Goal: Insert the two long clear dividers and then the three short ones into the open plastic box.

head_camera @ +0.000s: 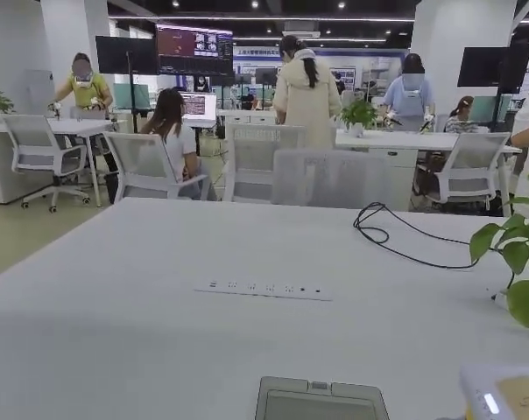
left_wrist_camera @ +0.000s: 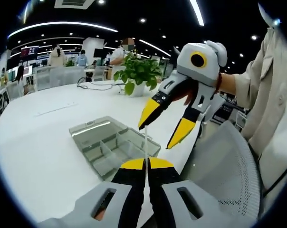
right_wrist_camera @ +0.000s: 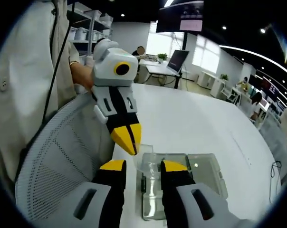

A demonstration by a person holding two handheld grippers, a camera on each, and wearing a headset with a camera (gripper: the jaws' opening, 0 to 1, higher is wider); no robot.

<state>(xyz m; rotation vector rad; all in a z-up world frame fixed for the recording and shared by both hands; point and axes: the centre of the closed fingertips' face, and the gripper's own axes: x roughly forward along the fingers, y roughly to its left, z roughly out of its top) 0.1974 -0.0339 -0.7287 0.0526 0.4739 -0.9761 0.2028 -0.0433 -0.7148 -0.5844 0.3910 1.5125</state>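
Note:
The open clear plastic box (left_wrist_camera: 108,147) lies on the white table (left_wrist_camera: 43,156) with its lid flat beside it, and clear dividers stand inside its base. My left gripper (left_wrist_camera: 146,164) is shut on a thin clear divider (left_wrist_camera: 146,140), held edge-on above the box's near edge. My right gripper (left_wrist_camera: 160,124) hovers open just beyond it, one finger on each side of the divider's top. In the right gripper view the box (right_wrist_camera: 200,175) sits beyond my open right gripper (right_wrist_camera: 143,166), and the left gripper (right_wrist_camera: 129,142) points down beside it. The box's rim (head_camera: 321,389) shows at the bottom of the head view.
A potted plant (left_wrist_camera: 138,73) and a black cable (head_camera: 405,241) sit at the table's right side. A power strip (head_camera: 264,289) is set into the table's middle. A grey mesh chair back (right_wrist_camera: 67,156) is close beside me. People work at desks behind.

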